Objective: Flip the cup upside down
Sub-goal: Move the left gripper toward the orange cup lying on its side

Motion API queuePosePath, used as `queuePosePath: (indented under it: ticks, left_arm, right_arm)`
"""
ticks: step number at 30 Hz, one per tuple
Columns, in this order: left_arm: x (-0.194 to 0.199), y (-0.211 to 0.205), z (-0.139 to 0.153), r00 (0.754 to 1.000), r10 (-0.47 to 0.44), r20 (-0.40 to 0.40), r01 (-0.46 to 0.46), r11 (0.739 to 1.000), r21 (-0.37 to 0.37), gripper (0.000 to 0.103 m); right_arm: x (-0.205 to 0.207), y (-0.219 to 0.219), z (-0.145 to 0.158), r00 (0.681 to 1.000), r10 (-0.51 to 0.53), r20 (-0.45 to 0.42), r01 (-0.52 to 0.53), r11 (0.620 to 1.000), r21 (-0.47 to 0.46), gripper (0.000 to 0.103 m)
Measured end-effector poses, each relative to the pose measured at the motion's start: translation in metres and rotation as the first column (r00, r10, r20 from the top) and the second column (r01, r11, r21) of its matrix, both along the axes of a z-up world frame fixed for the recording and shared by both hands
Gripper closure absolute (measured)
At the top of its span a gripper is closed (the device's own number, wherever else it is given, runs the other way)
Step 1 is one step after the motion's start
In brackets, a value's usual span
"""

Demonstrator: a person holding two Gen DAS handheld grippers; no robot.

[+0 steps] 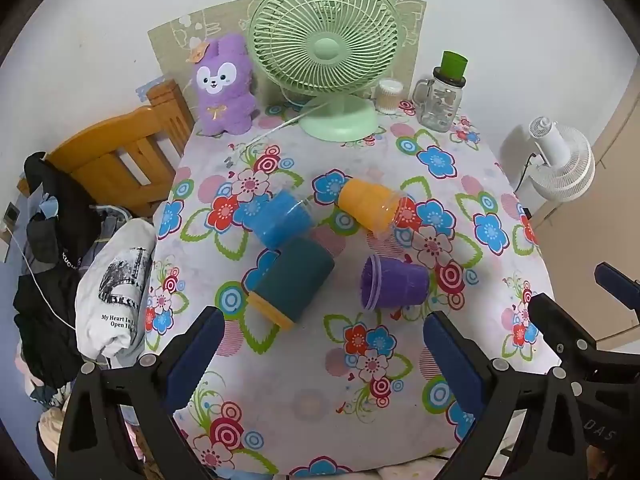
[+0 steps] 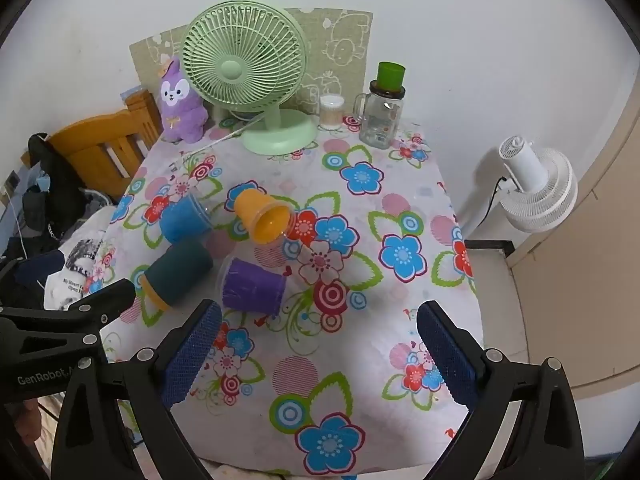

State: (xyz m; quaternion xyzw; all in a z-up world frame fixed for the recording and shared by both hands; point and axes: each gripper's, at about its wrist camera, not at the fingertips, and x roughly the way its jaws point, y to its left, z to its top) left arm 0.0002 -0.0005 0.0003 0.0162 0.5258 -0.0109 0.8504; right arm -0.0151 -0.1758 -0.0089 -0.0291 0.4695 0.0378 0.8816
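Several cups lie on their sides on the flowered tablecloth [image 1: 320, 380]: a blue cup [image 1: 278, 218] [image 2: 184, 220], an orange cup [image 1: 368, 204] [image 2: 262, 216], a purple cup [image 1: 394, 284] [image 2: 253, 286], and a dark teal cup with an orange rim [image 1: 292, 280] [image 2: 178, 276]. My left gripper [image 1: 324, 344] is open and empty, above the table's near edge, short of the cups. My right gripper [image 2: 320, 340] is open and empty, just right of the purple cup. Each gripper shows at the edge of the other's view.
A green desk fan [image 1: 324, 52] [image 2: 244, 72], a purple plush toy [image 1: 224, 88], a glass jar mug with a green cup on top [image 1: 440, 96] [image 2: 380, 116] and a small container [image 1: 390, 96] stand at the back. A wooden chair with clothes [image 1: 112, 160] is left; a white fan [image 2: 532, 188] right.
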Motion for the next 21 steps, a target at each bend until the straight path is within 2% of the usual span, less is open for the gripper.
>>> queuePosePath:
  ticks: [15,17,21]
  left_arm:
    - [0.007,-0.009,-0.005,0.999,-0.025,-0.029,0.025,1.000,0.017,0.002]
    - [0.003,-0.006,-0.007,1.000,-0.027,-0.003,0.027,1.000,0.013,0.002]
    - [0.004,-0.005,-0.008,1.000,-0.024,0.001,0.024,1.000,0.014,0.002]
  right_arm:
    - [0.008,-0.007,-0.003,1.000,-0.020,-0.013,0.020,1.000,0.016,0.003]
    - [0.009,-0.006,-0.003,1.000,-0.017,-0.010,0.017,1.000,0.018,0.003]
    - [0.011,-0.004,-0.004,1.000,-0.006,-0.011,0.007,1.000,0.020,0.003]
